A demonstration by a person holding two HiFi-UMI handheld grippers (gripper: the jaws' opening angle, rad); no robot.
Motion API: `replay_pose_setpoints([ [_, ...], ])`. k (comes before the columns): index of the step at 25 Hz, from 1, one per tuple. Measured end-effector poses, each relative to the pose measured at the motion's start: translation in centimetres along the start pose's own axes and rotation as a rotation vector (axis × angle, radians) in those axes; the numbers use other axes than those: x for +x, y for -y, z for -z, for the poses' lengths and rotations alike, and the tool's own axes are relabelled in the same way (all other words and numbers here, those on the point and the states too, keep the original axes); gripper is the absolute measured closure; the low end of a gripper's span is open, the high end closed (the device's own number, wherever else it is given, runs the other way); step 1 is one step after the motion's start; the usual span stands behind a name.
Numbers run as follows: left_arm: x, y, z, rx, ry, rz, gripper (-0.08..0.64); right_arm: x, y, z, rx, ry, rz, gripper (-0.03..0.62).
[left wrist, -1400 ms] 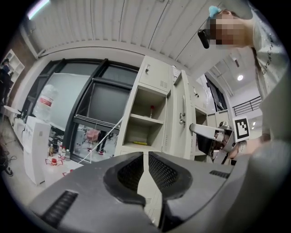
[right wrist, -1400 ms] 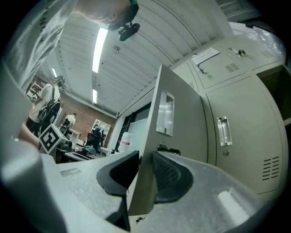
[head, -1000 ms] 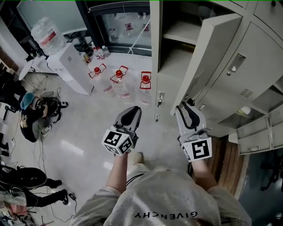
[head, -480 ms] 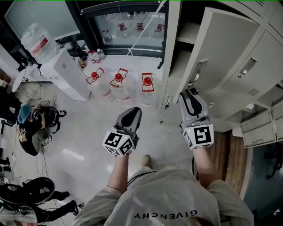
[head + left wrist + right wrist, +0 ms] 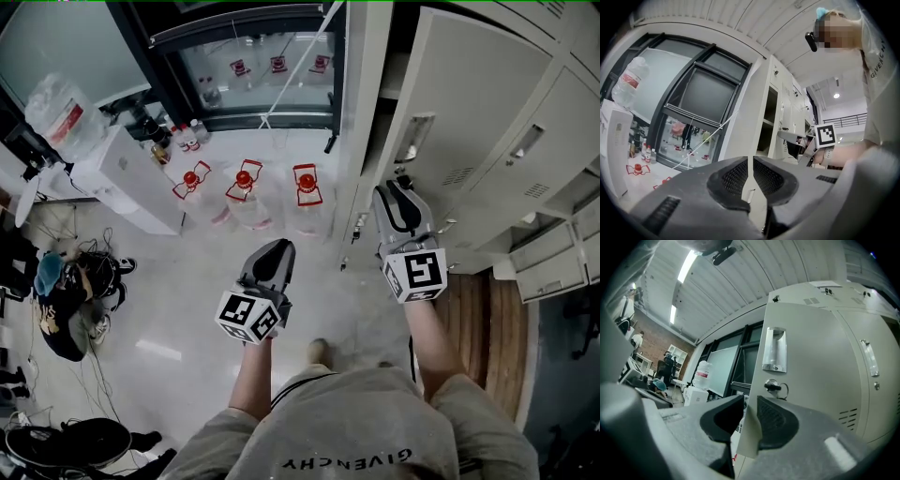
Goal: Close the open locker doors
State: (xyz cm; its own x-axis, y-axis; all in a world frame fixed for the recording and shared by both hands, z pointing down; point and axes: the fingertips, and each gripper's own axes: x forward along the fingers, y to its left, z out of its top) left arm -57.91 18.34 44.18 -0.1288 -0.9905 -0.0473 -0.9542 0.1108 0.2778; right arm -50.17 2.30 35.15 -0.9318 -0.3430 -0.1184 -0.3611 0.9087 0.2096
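A beige locker door [image 5: 469, 103] stands ajar in front of its dark compartment [image 5: 401, 52]. My right gripper [image 5: 395, 187] is at the door's lower free corner. In the right gripper view the door's edge [image 5: 749, 437] lies between the jaws of my right gripper [image 5: 750, 405], which is shut on it. Above sit the door's handle recess [image 5: 774, 350] and a key in the lock [image 5: 772, 386]. My left gripper [image 5: 278, 246] hangs over the floor to the left of the lockers, apart from them. In its own view the left gripper [image 5: 751, 161] is shut with nothing between its jaws, facing the open compartment [image 5: 768, 126].
Three red-capped water jugs [image 5: 242, 183] stand on the floor before a glass wall [image 5: 262, 66]. A white water dispenser [image 5: 122, 187] is at the left, with bags and cables [image 5: 66, 281] beyond. More lockers [image 5: 553, 122] run along the right, some lower doors [image 5: 553, 262] ajar.
The door has swung further toward the locker, with my right gripper moving along at its corner. My left gripper has drifted the same way, staying shut and empty.
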Motion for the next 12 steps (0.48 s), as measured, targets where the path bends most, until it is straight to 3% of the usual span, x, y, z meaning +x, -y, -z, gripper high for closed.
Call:
replay_pose_setpoints([
  [12,0.6,-2.4,0.2,-0.026,-0.005,0.023,0.529,3.4,1.1,1.0,0.020,-0.035,0.055,0.509],
])
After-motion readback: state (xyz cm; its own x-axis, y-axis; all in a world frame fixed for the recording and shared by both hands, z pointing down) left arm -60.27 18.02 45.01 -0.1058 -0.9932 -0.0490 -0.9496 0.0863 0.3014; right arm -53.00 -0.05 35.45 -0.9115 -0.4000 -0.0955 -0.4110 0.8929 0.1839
